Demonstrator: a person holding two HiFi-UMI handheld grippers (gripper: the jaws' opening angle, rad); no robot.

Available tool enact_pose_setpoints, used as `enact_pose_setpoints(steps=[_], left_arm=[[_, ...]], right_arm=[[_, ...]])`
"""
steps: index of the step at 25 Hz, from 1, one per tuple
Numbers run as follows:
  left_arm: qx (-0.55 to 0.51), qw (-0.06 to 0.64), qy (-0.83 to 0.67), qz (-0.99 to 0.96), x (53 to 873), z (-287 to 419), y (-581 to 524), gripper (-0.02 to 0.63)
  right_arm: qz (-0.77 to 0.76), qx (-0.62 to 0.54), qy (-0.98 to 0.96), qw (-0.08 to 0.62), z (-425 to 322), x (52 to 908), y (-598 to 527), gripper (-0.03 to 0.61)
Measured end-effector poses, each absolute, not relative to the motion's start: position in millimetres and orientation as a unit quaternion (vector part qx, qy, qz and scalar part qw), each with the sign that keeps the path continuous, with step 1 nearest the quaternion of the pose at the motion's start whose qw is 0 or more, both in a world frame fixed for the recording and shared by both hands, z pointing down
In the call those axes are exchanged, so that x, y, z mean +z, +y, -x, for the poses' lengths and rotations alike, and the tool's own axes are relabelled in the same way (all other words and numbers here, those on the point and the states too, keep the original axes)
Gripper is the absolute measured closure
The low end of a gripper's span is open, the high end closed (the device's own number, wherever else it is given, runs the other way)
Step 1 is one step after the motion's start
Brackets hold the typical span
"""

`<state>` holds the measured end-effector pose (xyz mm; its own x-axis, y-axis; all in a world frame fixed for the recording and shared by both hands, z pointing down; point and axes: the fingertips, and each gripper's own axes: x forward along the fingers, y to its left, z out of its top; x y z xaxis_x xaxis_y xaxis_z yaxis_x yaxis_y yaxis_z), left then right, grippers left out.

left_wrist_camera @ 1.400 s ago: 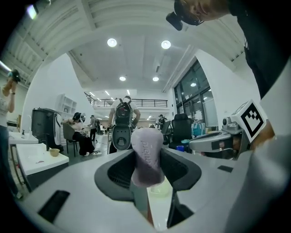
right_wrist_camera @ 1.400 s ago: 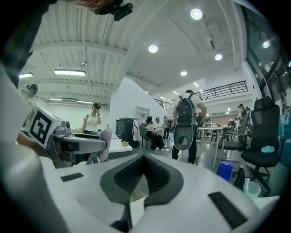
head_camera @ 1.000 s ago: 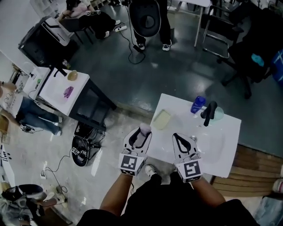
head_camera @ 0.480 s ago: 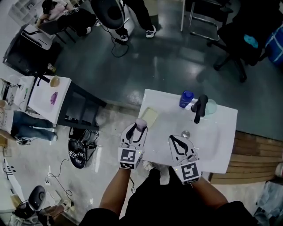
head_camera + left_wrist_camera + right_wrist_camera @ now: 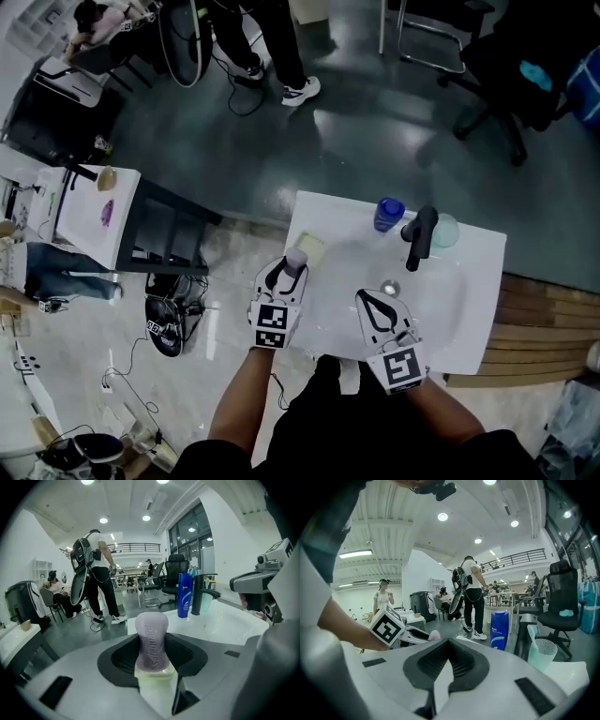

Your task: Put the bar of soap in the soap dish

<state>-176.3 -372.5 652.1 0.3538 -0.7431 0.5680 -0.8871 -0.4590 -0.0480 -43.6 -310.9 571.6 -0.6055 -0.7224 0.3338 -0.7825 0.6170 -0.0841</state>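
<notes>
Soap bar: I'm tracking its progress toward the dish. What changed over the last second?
The left gripper carried the soap bar forward toward the soap dish. The bar now hangs right at the dish's near edge. Unchanged: the left gripper's hold on the bar, and the right gripper, shut and empty over the sink's near side.

The bar of soap (image 5: pixel 152 641), pale lilac with "Safeguard" embossed along it, stands on end, clamped between the left gripper's (image 5: pixel 293 267) jaws. Just under its lower end lies the pale yellow-green soap dish (image 5: pixel 311 249), near the white washbasin top's (image 5: pixel 473 323) left edge.
</notes>
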Motion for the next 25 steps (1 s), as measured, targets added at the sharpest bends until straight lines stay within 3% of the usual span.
enact_pose_setpoints(steps=[12, 20, 25], left_arm=[[0.378, 0.201, -0.450, -0.783, 693.6, 162.8, -387.0, 0.419], [0.372, 0.201, -0.470, -0.774, 702.4, 160.1, -394.3, 0.428], [0.326, 0.175, -0.502, -0.781, 667.6, 161.1, -393.0, 0.428]], right_arm=[[-0.415, 0.117, -0.893, 0.128, 36.8, 570.2, -316.4, 0.569], [-0.415, 0.116, -0.894, 0.123, 35.2, 567.8, -311.7, 0.569], [-0.419, 0.116, -0.893, 0.117, 33.3, 559.8, -310.5, 0.569]])
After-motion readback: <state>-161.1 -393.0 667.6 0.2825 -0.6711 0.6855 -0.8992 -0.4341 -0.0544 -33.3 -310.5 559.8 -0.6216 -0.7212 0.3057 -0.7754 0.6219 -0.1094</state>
